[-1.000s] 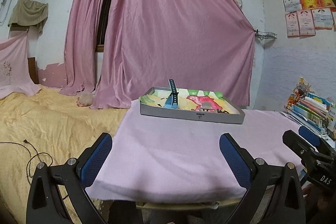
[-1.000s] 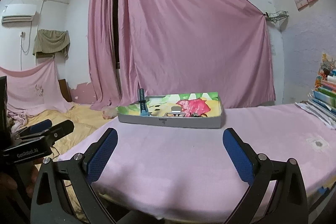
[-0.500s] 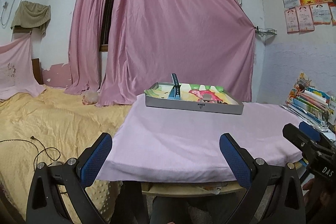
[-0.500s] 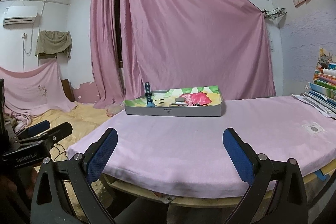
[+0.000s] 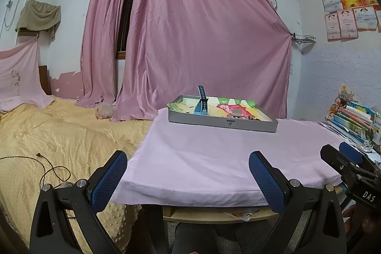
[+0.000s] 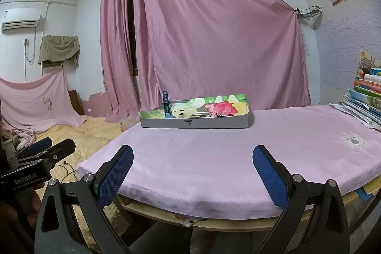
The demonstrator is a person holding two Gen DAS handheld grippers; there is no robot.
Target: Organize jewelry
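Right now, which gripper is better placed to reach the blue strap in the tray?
Probably the left gripper: the blue strap stands at the tray's left end, nearly straight ahead of it. For the right gripper it lies leftward. Both are open, empty, and off the table.

We see a table (image 6: 214, 223) covered by a pink cloth (image 6: 226, 158) that drapes over its near edge. A shallow grey tray (image 6: 195, 122) with a colourful lining sits on the cloth toward the far side, and a small white label (image 6: 353, 141) lies flat on the cloth near the right end. Stacked books and papers (image 5: 352, 120) rest along the table's right edge.
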